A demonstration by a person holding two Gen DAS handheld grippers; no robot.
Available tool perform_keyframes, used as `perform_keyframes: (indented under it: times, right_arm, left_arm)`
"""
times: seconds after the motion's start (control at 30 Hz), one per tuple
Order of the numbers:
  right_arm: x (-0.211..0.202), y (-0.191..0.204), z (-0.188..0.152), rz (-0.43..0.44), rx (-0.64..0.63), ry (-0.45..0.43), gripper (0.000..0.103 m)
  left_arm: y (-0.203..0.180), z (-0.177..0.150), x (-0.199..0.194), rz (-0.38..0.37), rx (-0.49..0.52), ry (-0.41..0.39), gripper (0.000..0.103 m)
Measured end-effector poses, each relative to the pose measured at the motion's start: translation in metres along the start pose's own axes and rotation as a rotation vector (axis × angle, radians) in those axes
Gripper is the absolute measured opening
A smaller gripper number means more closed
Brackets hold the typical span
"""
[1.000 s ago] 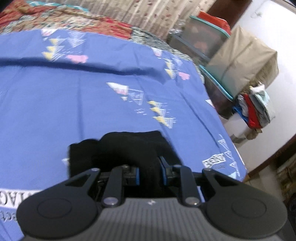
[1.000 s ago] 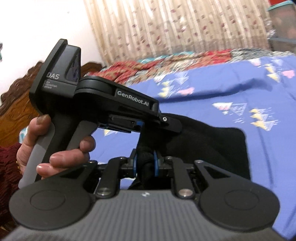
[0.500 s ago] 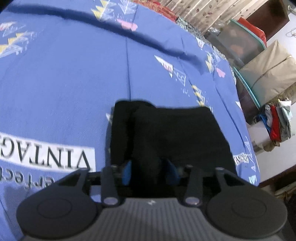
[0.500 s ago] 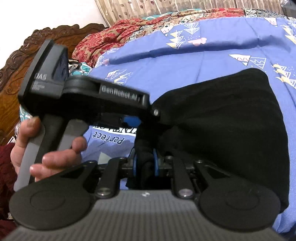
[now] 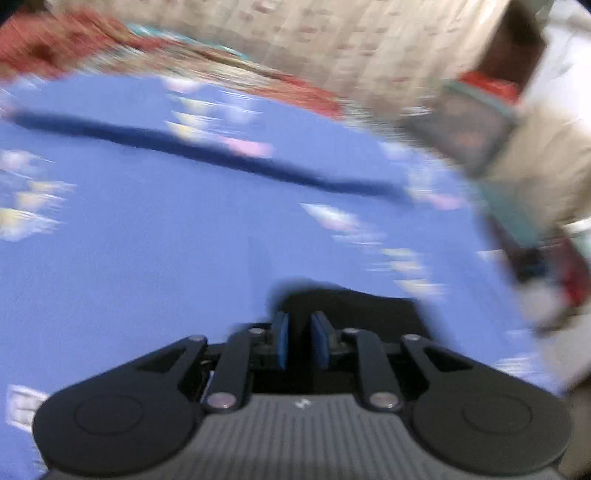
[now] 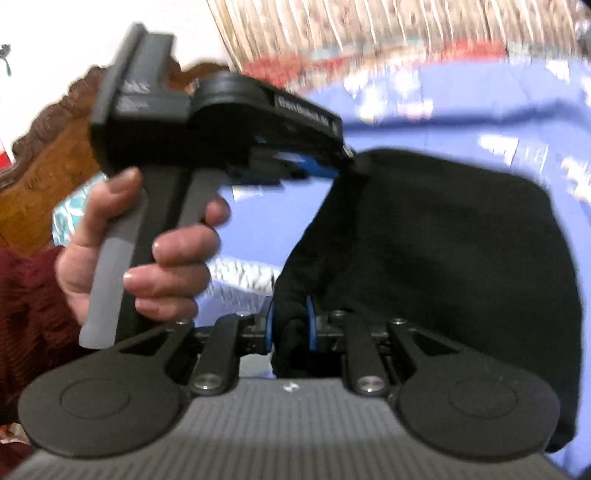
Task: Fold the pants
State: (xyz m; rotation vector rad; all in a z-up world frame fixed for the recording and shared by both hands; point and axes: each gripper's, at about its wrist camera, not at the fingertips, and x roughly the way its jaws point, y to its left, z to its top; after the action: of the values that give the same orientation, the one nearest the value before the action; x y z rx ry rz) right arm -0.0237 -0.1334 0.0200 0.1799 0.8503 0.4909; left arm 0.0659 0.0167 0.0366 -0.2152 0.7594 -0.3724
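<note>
The black pants (image 6: 424, 240) lie bunched on the blue patterned bedsheet (image 6: 443, 122). My right gripper (image 6: 290, 314) is shut on a thick fold of them at their near left edge. In the right wrist view a hand (image 6: 166, 258) holds the left gripper (image 6: 343, 147) from the left, its tip at the pants' raised far left corner. The left wrist view is blurred. There the left gripper (image 5: 300, 321) has its blue pads (image 5: 280, 339) a narrow gap apart with black cloth between them, and its jaws are closing. The pants (image 5: 369, 310) show just beyond its fingertips.
A carved wooden headboard (image 6: 48, 155) stands at the left, with a dark red sleeve (image 6: 26, 314) in front of it. A red patterned blanket (image 5: 55, 48) and curtains (image 6: 332, 33) lie beyond the sheet (image 5: 147, 240). Stacked storage boxes (image 5: 469, 125) stand off the bed's right side.
The left gripper's jaws stood wide apart over the pants half a second ago and have now drawn close together. Both views have swung upward and blurred. The right gripper still holds its fold.
</note>
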Motion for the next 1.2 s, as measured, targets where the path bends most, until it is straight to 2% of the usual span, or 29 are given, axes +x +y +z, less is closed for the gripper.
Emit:
perform_keyframes:
  times: [0.03,0.07,0.1,0.13,0.17,0.3,0.4,0.47,0.53,0.6,0.7,0.87,0.97,1.2]
  right_arm:
    - [0.006,0.0,-0.003,-0.009,-0.001,0.016,0.02]
    - [0.005,0.003,-0.005,-0.01,-0.007,-0.001,0.022]
    - [0.001,0.006,-0.005,-0.001,-0.022,-0.011,0.025]
    - [-0.004,0.009,-0.004,0.021,-0.035,-0.02,0.036]
    - [-0.011,0.01,-0.003,0.045,-0.037,-0.036,0.041]
    - [-0.053,-0.004,0.003,0.056,0.005,-0.154,0.041]
    - [-0.093,-0.03,0.004,-0.029,0.078,-0.256,0.041]
    - [-0.109,-0.049,0.003,-0.094,0.136,-0.297,0.041]
    - [-0.12,-0.066,-0.002,-0.16,0.189,-0.313,0.043]
    - [-0.123,-0.078,-0.01,-0.19,0.237,-0.305,0.042]
    - [-0.117,-0.088,-0.02,-0.197,0.318,-0.274,0.034]
    - [-0.103,-0.075,-0.029,-0.188,0.281,-0.215,0.033]
    - [-0.09,-0.068,-0.028,-0.239,0.234,-0.122,0.036]
    - [-0.103,-0.072,-0.037,-0.229,0.27,-0.137,0.036]
  left_arm:
    - [0.006,-0.005,0.011,0.077,-0.01,0.049,0.017]
    - [0.016,-0.011,0.021,0.076,-0.053,0.12,0.017]
    - [0.026,-0.015,0.025,0.038,-0.109,0.169,0.017]
    - [0.033,-0.02,0.025,0.008,-0.159,0.19,0.017]
    - [0.036,-0.023,0.02,0.009,-0.17,0.181,0.02]
    - [0.036,-0.025,-0.01,-0.003,-0.162,0.124,0.029]
    - [0.034,-0.021,-0.028,-0.045,-0.17,0.114,0.042]
    - [0.029,-0.022,-0.037,-0.051,-0.142,0.108,0.054]
    - [0.021,-0.027,-0.043,-0.058,-0.112,0.114,0.059]
    - [0.009,-0.032,-0.042,-0.057,-0.078,0.136,0.061]
    - [-0.01,-0.042,-0.039,-0.001,-0.004,0.181,0.061]
    - [-0.031,-0.06,-0.037,0.088,0.101,0.228,0.066]
    - [-0.036,-0.067,-0.036,0.125,0.122,0.257,0.071]
    - [-0.034,-0.07,-0.043,0.145,0.122,0.261,0.074]
